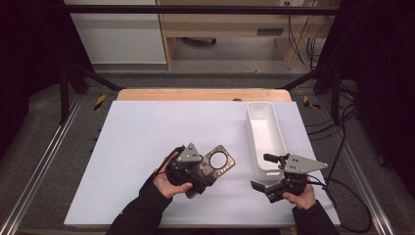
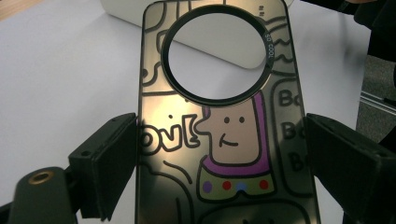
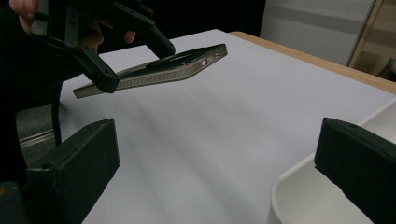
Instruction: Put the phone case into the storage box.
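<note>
Left tool clamps the phone case by its edges, lifted toward the two-o'clock tray; right tool gapes empty.

One dark cartoon-printed phone case with a round cutout, one long white plastic tray, two black grippers.

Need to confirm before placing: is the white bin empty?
Empty as far as visible: the white bin shows only bare white floor; its near end is partly hidden.
</note>
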`<state>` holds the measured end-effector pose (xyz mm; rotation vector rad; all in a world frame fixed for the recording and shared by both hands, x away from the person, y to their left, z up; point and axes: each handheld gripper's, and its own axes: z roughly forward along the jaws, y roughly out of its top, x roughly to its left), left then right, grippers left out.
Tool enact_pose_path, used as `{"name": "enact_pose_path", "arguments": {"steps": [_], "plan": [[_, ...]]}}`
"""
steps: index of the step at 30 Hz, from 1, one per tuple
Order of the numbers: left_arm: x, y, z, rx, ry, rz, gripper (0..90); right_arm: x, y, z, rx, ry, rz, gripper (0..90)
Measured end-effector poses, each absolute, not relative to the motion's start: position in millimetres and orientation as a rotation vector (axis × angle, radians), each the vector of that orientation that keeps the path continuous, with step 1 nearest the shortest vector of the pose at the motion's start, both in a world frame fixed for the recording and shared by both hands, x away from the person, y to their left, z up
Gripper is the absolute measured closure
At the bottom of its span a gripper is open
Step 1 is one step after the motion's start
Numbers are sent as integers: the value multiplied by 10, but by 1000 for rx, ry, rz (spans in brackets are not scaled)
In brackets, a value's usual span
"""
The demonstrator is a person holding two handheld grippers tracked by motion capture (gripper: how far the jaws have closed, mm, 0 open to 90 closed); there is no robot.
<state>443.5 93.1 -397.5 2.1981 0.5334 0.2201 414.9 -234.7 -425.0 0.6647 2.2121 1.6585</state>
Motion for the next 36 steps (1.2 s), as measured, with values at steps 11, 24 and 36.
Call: {"name": "enact_pose_path", "arguments": {"steps": [11,24,36], "plan": [[4397,857,-4006,2220,478,191,114,4168,-2221,-4245,610,2261,1657,4],[4368,805,-4045,2240,427,155,114,4209,-2061,-4232,530,2339,1628,11],[4345,796,-4032,2249,379,135,114,4264,-1916,-4198,469,2385,1627,16]]}}
